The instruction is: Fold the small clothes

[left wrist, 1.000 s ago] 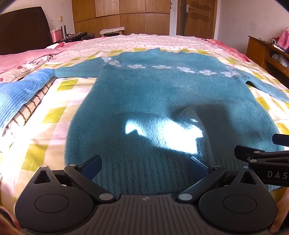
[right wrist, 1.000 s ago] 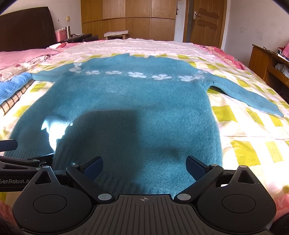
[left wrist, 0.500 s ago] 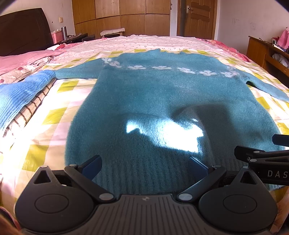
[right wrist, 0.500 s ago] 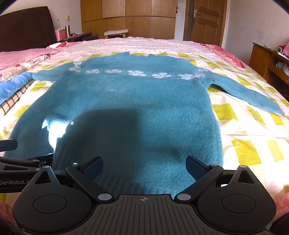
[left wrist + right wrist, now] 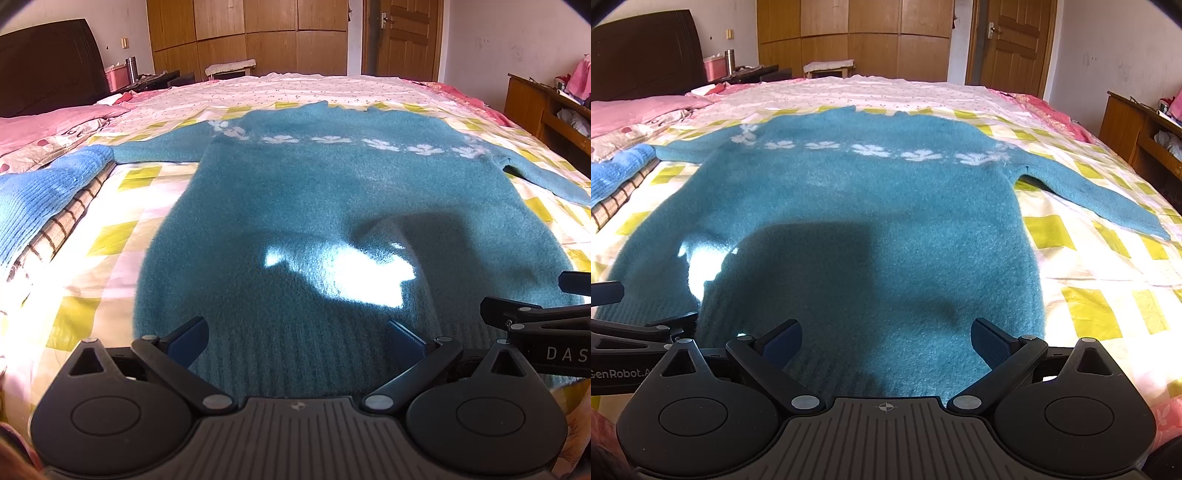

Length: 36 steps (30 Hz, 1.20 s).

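A teal fuzzy sweater (image 5: 332, 206) with a band of white flowers lies flat on the bed, sleeves spread, hem toward me; it also shows in the right wrist view (image 5: 857, 221). My left gripper (image 5: 295, 341) is open and empty just above the hem's left part. My right gripper (image 5: 886, 341) is open and empty above the hem's right part. Each gripper shows at the edge of the other's view: the right gripper (image 5: 546, 325) and the left gripper (image 5: 628, 339).
A folded blue knit (image 5: 40, 192) lies on a checked cloth (image 5: 62, 229) at the left of the bed. Yellow-checked bedspread (image 5: 1089, 266) surrounds the sweater. Pink pillows (image 5: 44, 118) at far left, a wooden desk (image 5: 1137, 140) at the right, wardrobes behind.
Both grippers have risen and tilted back very slightly, so the sweater sits a little lower in view. Both stay open and the sweater has not moved.
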Available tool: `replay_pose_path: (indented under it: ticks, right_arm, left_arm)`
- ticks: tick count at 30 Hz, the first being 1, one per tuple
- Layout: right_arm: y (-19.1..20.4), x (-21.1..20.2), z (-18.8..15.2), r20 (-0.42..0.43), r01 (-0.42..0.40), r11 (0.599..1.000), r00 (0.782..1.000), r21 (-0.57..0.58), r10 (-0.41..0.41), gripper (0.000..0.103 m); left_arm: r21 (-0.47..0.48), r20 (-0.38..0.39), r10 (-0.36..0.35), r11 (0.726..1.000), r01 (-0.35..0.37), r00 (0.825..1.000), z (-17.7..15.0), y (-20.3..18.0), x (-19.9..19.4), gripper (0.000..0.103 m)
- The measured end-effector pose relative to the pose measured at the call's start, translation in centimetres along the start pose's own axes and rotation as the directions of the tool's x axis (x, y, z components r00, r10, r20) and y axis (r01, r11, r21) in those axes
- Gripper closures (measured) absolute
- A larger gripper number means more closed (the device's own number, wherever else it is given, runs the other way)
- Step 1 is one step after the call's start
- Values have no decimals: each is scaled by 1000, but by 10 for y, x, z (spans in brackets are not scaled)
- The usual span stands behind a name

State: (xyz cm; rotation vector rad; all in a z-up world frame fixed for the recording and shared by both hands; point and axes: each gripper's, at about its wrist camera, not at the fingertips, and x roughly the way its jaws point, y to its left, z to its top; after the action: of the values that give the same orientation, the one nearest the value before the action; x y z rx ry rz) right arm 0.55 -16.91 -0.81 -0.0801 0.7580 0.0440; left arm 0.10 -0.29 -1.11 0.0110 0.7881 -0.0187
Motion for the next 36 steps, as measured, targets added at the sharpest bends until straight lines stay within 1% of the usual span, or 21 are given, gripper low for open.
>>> replay_pose_path:
  ticks: [15,36]
  right_arm:
    - [2,-1,0,5,20,1000,1000,-20,-20,4]
    - [1,0,0,-2,17,1000,1000,-15,-17,4]
  left_arm:
    - [25,22,-3,1000,3,1000,-2,-4,-6,0]
    - [25,19,-8,1000,7,1000,-1,-4,-5,0]
